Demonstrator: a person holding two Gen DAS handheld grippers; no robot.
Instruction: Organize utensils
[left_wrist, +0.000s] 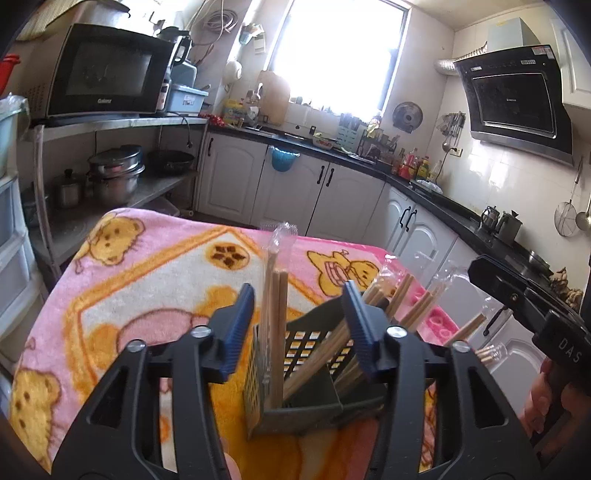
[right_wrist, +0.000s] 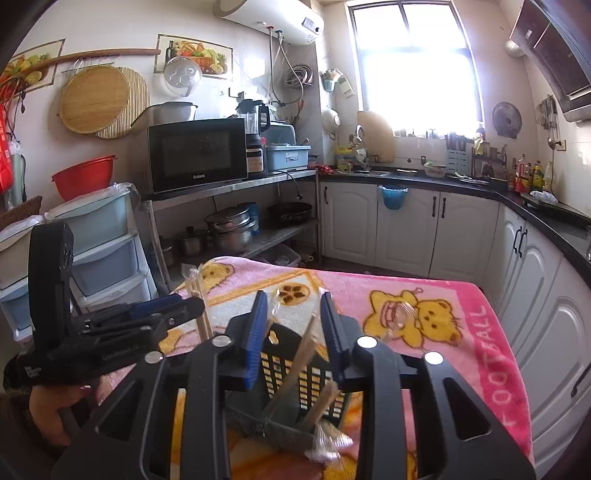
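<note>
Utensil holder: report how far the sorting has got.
Done: wrapped chopsticks already stand in the dark holder on the blanket. In hand: nothing; the left gripper and right gripper are open around them. Left: no loose utensils are visible.

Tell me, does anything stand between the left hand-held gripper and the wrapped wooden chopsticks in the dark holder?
Nothing visible does. The left hand-held gripper is open around the upright wrapped wooden chopsticks, which stand in the dark slotted plastic holder on the pink bear-pattern blanket.
</note>
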